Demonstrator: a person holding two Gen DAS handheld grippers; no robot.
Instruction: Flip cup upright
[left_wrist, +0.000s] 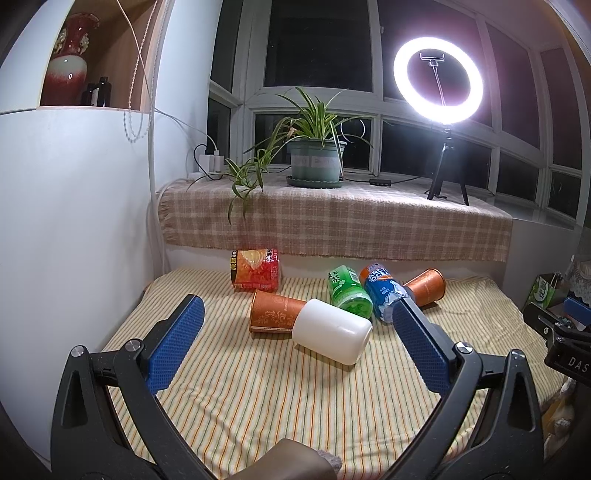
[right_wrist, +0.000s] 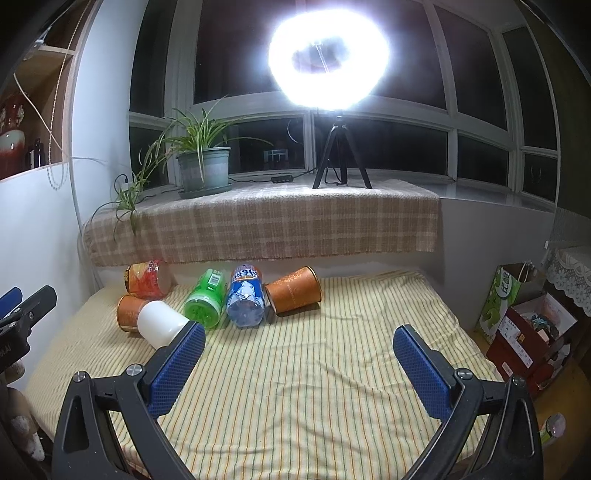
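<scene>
Jaws apart on left gripper (left_wrist: 297, 321) and right gripper (right_wrist: 299, 341) — both hold nothing. White cup (left_wrist: 332, 332) lies on side at frame centre, touching orange cup (left_wrist: 273, 312) — striped cloth (left_wrist: 258, 398) underneath.

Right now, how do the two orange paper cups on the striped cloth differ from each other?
The left orange cup touches the white cup, which hides one of its ends; the right orange cup has both ends in view.
The left orange cup lies nearer the grippers; the right orange cup lies farther back, beside the blue bottle.
Both lie on their sides, with the same orange print.
</scene>
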